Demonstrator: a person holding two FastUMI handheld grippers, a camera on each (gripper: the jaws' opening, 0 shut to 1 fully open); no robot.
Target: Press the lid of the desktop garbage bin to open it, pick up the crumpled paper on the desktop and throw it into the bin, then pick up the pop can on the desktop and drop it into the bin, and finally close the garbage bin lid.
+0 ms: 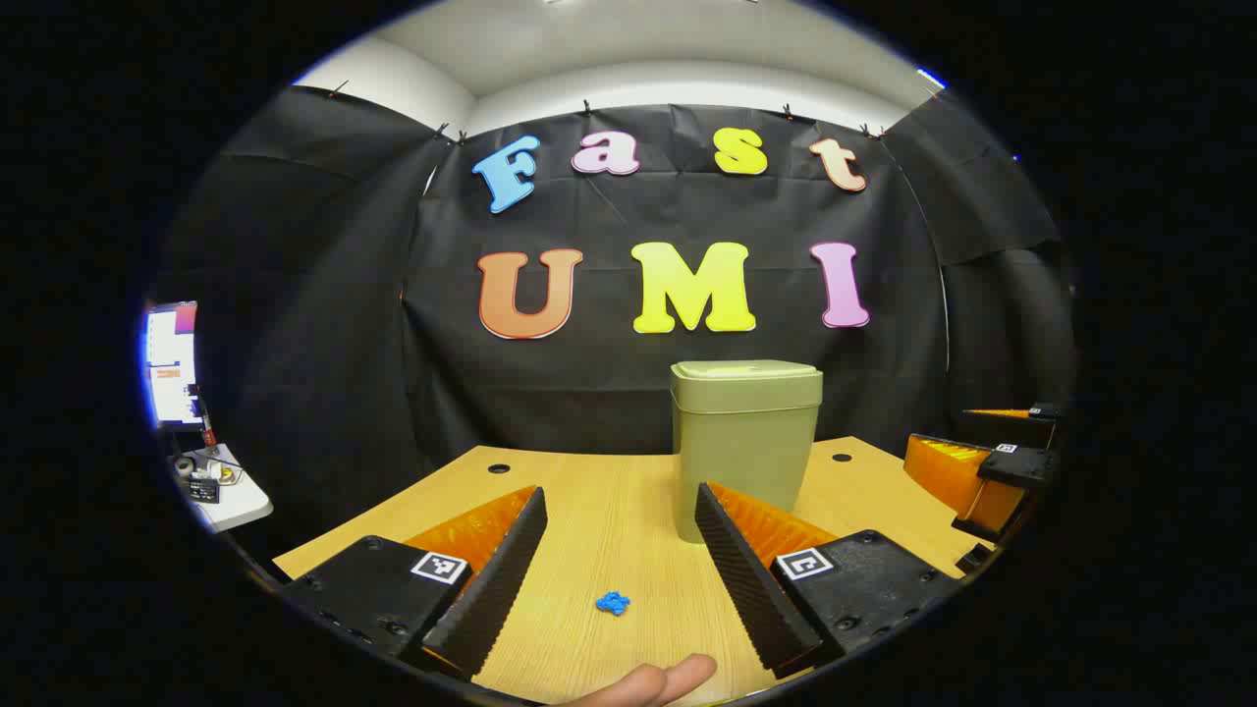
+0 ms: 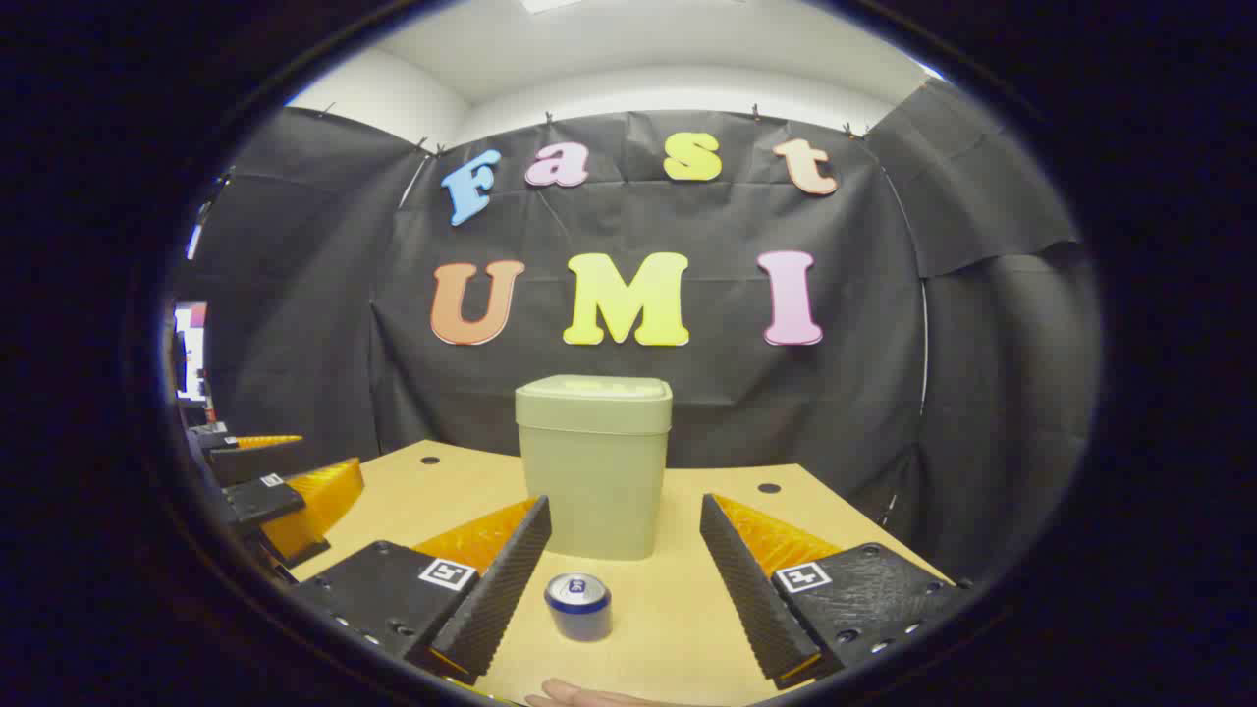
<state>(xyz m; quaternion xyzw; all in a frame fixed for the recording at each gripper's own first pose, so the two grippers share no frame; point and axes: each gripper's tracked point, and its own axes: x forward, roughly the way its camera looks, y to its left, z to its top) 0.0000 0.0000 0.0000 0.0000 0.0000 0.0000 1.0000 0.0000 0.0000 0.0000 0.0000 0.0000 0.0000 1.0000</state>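
An olive-green bin (image 1: 744, 442) stands on the wooden desk with its lid (image 1: 746, 372) down; in the right gripper view the bin (image 2: 595, 463) is straight ahead. A small blue crumpled paper (image 1: 613, 603) lies on the desk between my left gripper's (image 1: 621, 503) spread fingers, nearer to me than the tips. My left gripper is open and holds nothing. A pop can (image 2: 578, 606) stands upright between my right gripper's (image 2: 625, 515) fingers, untouched. My right gripper is open too. The right gripper (image 1: 982, 471) shows at the far right of the left gripper view.
The desk (image 1: 609, 511) has round cable holes near its back edge. A side table with a screen (image 1: 173, 365) and small items stands beyond the desk's left. My left gripper (image 2: 285, 486) sits at the desk's left in the right gripper view. A fingertip (image 1: 658, 679) shows below.
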